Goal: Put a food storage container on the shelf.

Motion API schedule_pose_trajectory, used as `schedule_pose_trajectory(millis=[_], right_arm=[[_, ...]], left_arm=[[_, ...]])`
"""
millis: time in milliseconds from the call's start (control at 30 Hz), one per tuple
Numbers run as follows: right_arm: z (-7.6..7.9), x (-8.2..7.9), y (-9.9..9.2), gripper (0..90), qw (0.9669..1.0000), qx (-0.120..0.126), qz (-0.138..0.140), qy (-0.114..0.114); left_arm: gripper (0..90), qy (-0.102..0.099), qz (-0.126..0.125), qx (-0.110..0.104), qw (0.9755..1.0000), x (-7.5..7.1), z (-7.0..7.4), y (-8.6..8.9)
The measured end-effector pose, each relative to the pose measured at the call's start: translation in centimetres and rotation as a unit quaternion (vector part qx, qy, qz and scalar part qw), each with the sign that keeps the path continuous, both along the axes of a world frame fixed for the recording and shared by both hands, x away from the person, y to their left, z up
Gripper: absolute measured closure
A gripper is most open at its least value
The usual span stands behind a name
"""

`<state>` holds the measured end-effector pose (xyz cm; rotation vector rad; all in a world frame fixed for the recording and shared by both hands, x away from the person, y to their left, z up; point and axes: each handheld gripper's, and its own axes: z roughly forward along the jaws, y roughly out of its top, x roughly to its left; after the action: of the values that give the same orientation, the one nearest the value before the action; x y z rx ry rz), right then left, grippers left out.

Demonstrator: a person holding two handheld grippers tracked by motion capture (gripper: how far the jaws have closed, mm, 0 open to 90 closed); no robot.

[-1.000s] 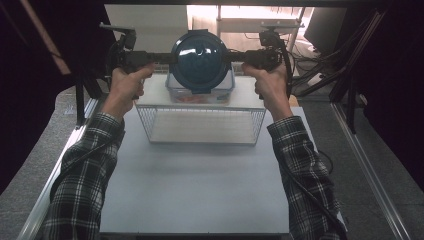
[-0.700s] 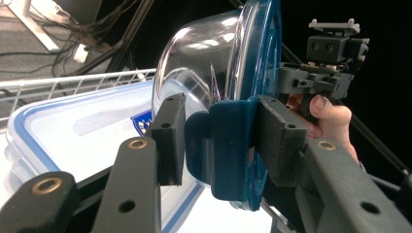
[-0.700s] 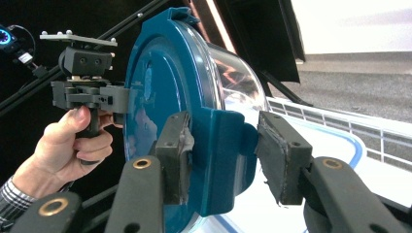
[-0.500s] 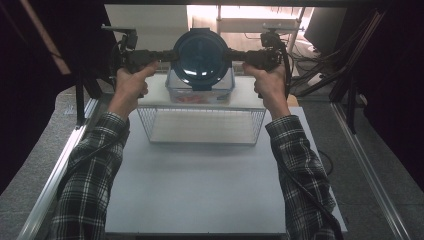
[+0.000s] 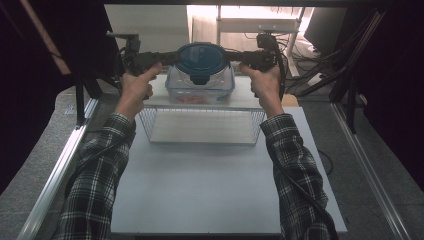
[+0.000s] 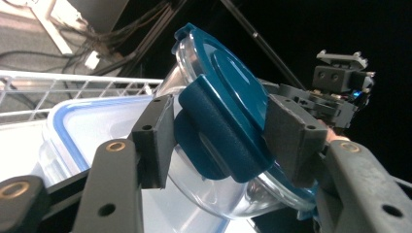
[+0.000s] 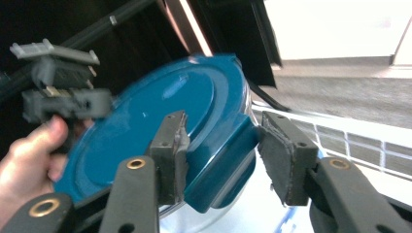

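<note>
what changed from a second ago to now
The round container with the blue lid, carried between the left gripper and right gripper, came down onto the rectangular container. The left jaws have just been opening, its lid clasp between them. The wire basket stayed put.

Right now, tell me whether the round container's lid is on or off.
On. The blue lid covers the clear round container, and its side flap is folded down over the rim between the left gripper's jaws.

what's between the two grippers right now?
The round container with the blue lid sits between left gripper and right gripper, a lid latch inside each one's jaws, above the rectangular container; clearest in the high view.
</note>
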<state>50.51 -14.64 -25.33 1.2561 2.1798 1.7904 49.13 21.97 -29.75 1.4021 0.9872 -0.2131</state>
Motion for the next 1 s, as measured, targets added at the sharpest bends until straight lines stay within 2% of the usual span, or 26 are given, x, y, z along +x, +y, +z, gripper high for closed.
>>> schedule_pose_trajectory(millis=[67, 167, 233, 267, 300, 400, 467, 533, 567, 700, 767, 833, 900, 1000], right_arm=[[0.0, 0.3, -0.1, 56.5, 1.0000, 0.002, -0.002, 0.000], [0.1, 0.2, 0.2, 57.1, 1.0000, -0.005, 0.000, -0.001], [0.1, 0.1, 0.3, 57.0, 0.9999, -0.009, -0.005, -0.005], [0.1, 0.0, 0.3, 57.0, 0.9999, -0.010, -0.005, -0.007], [0.2, -0.1, 0.3, 57.1, 0.9998, -0.014, -0.007, -0.008], [0.5, -0.7, 0.2, 56.6, 0.9991, -0.027, -0.015, -0.029], [0.7, -1.2, -0.3, 57.5, 0.9989, -0.023, -0.015, -0.037], [0.9, -1.8, -0.9, 64.7, 0.9990, -0.011, -0.010, -0.042], [0.9, -2.3, -1.2, 70.1, 0.9990, -0.008, -0.002, -0.044], [0.4, -3.9, -1.1, 77.7, 0.9979, -0.034, 0.028, -0.048], [0.0, -4.5, -0.9, 80.9, 0.9970, -0.042, 0.039, -0.051], [-0.4, -4.7, -0.6, 82.7, 0.9965, -0.051, 0.046, -0.047], [-0.8, -4.7, -0.3, 84.7, 0.9960, -0.059, 0.051, -0.042], [-1.0, -4.5, -0.3, 85.6, 0.9967, -0.056, 0.045, -0.039]], left_arm=[[46.4, -0.001, 0.003, 0.012, 0.9999, 0.1, 0.3, -0.1], [46.9, -0.018, 0.031, 0.050, 0.9981, -0.3, 1.2, -0.4], [47.1, -0.029, 0.051, 0.075, 0.9954, -0.6, 1.8, -0.7], [46.9, -0.043, 0.065, 0.091, 0.9928, -0.9, 2.3, -0.9], [47.1, -0.053, 0.068, 0.093, 0.9919, -1.1, 2.5, -0.8], [55.0, -0.061, 0.070, 0.087, 0.9919, -1.9, 3.0, -0.1], [62.3, -0.062, 0.068, 0.104, 0.9903, -2.7, 3.3, 0.2], [68.5, -0.068, 0.062, 0.129, 0.9874, -3.6, 3.2, 0.5], [71.5, -0.070, 0.058, 0.134, 0.9868, -3.9, 3.1, 0.6], [77.1, -0.078, 0.036, 0.162, 0.9831, -5.2, 2.3, 0.2], [78.4, -0.080, 0.026, 0.175, 0.9810, -5.3, 1.9, -0.2], [79.0, -0.077, 0.023, 0.183, 0.9799, -5.2, 1.7, -0.6], [79.1, -0.076, 0.021, 0.183, 0.9800, -5.0, 1.6, -0.9], [79.6, -0.072, 0.026, 0.186, 0.9795, -4.7, 1.6, -1.2]])
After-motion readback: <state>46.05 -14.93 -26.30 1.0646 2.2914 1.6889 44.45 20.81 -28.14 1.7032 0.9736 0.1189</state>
